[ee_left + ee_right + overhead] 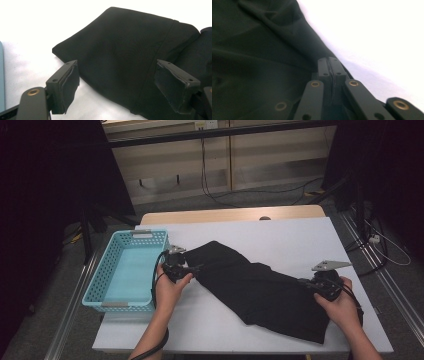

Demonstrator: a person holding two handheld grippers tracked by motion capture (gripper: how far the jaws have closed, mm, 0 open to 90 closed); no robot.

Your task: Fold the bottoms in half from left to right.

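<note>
From the high view I see the black cloth [260, 290] lying slantwise across the white table [295, 235], one end near the blue basket [125, 270] at the left, the other running down toward the near right edge. My left gripper [192, 268] sits at the cloth's upper left end, just beside the basket; my right gripper [306, 283] is at the cloth's right edge. That view is too small and dark for me to read either pair of jaws.

The left gripper view settles its side: the left gripper [117, 77] has its jaws standing wide apart, the pads [70, 83] clear of the fabric, with the folded cloth [125, 50] lying between and beyond them on the table [30, 55]. A seam runs down the cloth there, which the high view does not give me.

The right gripper view shows the right gripper [329, 67] with its jaws clenched, pads pressed together right at the cloth's [262, 62] edge. I cannot make out for certain whether fabric is pinched between them. Creases run through the cloth there.
</note>
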